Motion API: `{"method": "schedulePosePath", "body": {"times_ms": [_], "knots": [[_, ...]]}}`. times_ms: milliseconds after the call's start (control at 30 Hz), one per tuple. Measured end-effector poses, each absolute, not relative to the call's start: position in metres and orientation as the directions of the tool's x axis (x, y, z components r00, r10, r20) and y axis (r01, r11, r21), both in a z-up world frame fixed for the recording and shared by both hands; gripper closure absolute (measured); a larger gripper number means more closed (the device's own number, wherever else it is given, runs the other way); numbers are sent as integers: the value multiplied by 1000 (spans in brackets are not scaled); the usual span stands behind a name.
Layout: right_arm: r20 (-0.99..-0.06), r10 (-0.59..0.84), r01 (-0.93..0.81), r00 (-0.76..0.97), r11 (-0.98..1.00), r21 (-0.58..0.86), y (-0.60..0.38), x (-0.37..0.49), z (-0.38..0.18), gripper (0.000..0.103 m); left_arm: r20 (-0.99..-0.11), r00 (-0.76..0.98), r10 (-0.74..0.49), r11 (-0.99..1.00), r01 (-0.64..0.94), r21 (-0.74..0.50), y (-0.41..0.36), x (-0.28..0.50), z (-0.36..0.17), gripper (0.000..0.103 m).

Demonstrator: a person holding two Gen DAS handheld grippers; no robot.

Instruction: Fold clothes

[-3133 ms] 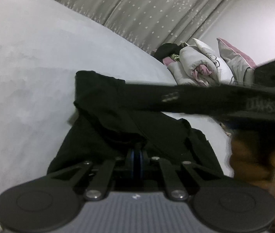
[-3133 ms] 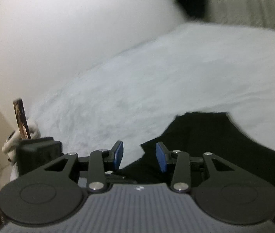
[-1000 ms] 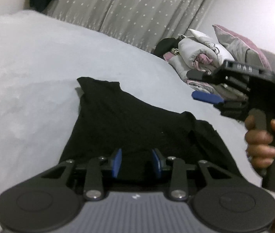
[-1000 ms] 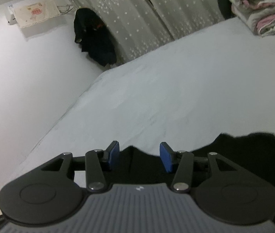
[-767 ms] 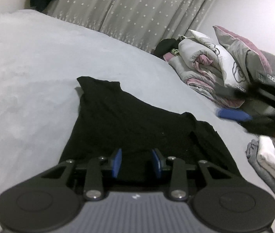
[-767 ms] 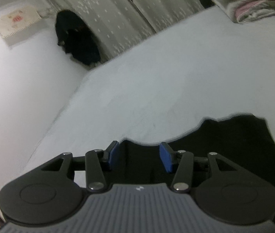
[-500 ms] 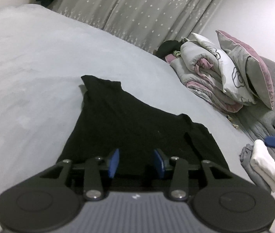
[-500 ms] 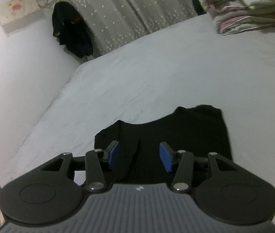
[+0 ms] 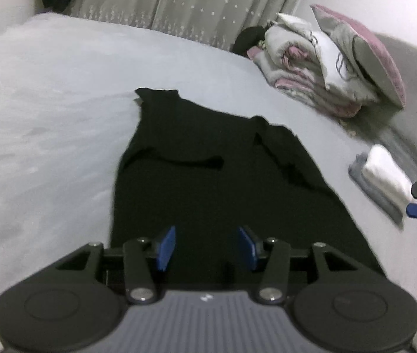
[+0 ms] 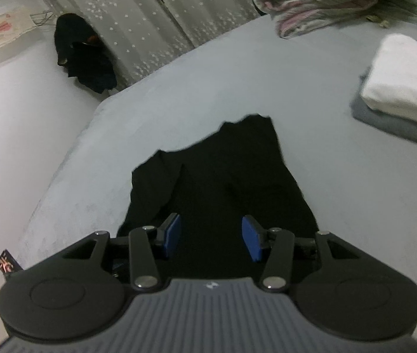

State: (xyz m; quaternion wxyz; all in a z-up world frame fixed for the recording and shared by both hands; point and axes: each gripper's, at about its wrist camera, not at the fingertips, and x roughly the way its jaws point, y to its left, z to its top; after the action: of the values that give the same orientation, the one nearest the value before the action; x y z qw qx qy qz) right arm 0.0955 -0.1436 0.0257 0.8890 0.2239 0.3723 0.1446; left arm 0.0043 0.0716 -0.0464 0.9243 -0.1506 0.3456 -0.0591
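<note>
Left wrist view: one black garment (image 9: 217, 176) lies flat on the bed (image 9: 46, 111), bare sheet open toward 9 o'clock. Left gripper (image 9: 207, 247) and right gripper (image 10: 211, 236) hover with jaws spread; two folded items (image 10: 402, 94) sit at 2 o'clock.

Left tool (image 9: 207, 247) jaws apart, empty, above black garment (image 9: 223, 182) spread on bed (image 9: 46, 103).

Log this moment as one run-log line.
left hand-held gripper: open, empty | right hand-held gripper: open, empty | black cloth garment: flat on grey bed, partly folded

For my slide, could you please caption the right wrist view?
Open right gripper above a black garment spread on the grey bed, folded clothes stacked nearby.
</note>
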Motion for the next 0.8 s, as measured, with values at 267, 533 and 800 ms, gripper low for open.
{"method": "schedulePosePath", "body": {"times_ms": [267,533,800], "knots": [[-620,399,-31,676,855,517,-168,40,11,52,-663,723,-195,962,8,-273,76,-59,-32,54],[-648,372,24,665,856,516,-193,-20,-6,52,-734,650,-199,962,-14,-273,84,-113,-32,54],[-690,362,42,627,868,494,-214,-74,-23,52,-761,572,-305,913,-50,-404,100,-163,-49,56]]}}
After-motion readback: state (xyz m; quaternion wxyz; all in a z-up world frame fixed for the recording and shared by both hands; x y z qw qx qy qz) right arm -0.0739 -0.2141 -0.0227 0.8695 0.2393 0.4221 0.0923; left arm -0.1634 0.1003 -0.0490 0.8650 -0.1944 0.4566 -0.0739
